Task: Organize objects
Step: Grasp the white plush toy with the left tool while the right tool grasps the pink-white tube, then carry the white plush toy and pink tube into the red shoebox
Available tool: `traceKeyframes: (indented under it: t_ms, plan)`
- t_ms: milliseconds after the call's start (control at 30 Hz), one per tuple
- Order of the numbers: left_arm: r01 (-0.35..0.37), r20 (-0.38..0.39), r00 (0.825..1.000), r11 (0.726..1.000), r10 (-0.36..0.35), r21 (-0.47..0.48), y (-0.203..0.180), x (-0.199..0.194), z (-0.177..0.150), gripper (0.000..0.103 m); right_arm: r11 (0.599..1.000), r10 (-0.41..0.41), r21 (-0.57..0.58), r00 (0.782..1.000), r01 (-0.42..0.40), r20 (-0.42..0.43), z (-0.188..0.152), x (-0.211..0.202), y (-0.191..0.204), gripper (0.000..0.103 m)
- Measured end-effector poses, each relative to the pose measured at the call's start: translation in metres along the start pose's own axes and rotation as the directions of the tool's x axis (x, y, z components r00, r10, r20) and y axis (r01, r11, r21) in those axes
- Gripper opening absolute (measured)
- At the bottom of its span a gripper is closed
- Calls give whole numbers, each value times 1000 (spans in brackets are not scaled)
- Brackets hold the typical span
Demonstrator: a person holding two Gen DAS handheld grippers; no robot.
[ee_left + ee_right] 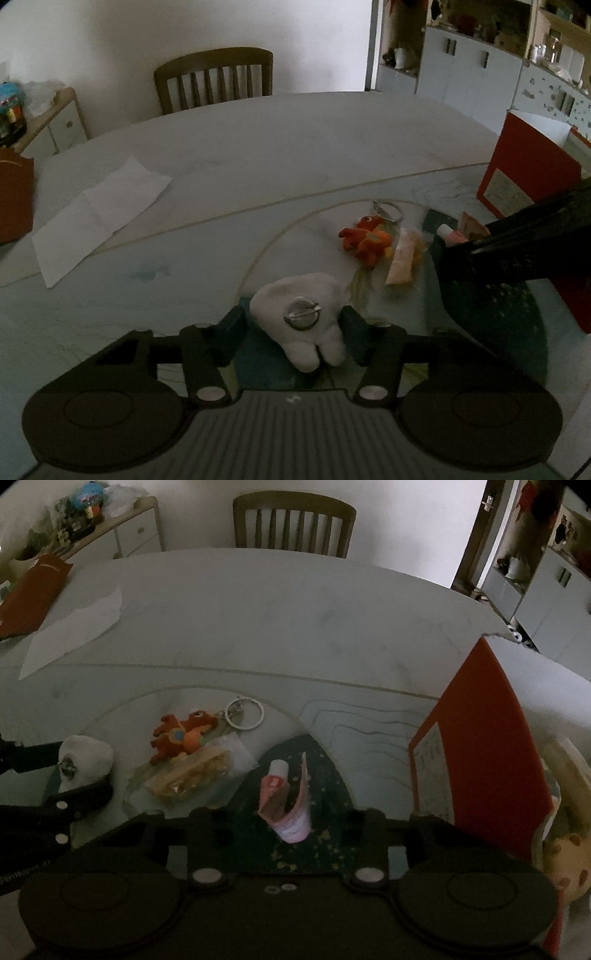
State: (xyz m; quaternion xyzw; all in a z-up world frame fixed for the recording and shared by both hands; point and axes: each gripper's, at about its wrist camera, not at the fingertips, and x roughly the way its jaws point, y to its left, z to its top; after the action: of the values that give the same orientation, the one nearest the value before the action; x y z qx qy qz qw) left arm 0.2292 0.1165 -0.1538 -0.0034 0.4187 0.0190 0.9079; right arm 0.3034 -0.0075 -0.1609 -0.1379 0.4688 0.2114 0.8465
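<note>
White plush tooth (pixel 306 325): lower centre of the left view, lying on the worktop (pixel 258 155) between the fingers of the left tongs (pixel 293 319), framed for a pinch but not squeezed.
Left tongs: spread, grasping nothing yet.
Pink tube (pixel 286 805): lower centre of the right view, standing tilted between the right tongs (pixel 288 818), which gape wide.
Red box (pixel 484 738): right edge, open, probably the destination.
Orange toy keyring (pixel 184 734): mid-left, waiting.

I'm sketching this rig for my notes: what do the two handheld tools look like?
Both look alike. The left tool is matte black, with two blocky fingers on hinged links pinned by silver round-headed pivots, two large round discs at the sides and a grey ribbed plate between them. The right tool has the same black build, discs and silver pivots. No cables or sleeves show.
</note>
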Motion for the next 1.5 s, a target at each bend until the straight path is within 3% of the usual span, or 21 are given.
traceKeyframes:
  t_ms: [67,433,767,1233,1500]
  plan:
    - [3,1,1000,1000,-3,2,1,-1,0,48,1000,-3,1,1000,3,1,-1,-1,1,27]
    - [28,-15,999,999,-28,-21,6,-10,-1,45,999,14,44,999,-16,36,-9,-25,-1,25]
    - [62,-6,998,997,-63,-33,-3,-42,-5,45,994,57,89,996,-63,71,-28,-78,-3,25]
    - [172,34,984,985,-172,4,-38,-107,4,45,978,98,164,981,-126,165,-57,-154,-25,25]
    - [223,42,973,974,-225,41,-68,-130,13,45,973,83,195,971,-128,222,-71,-183,-45,25]
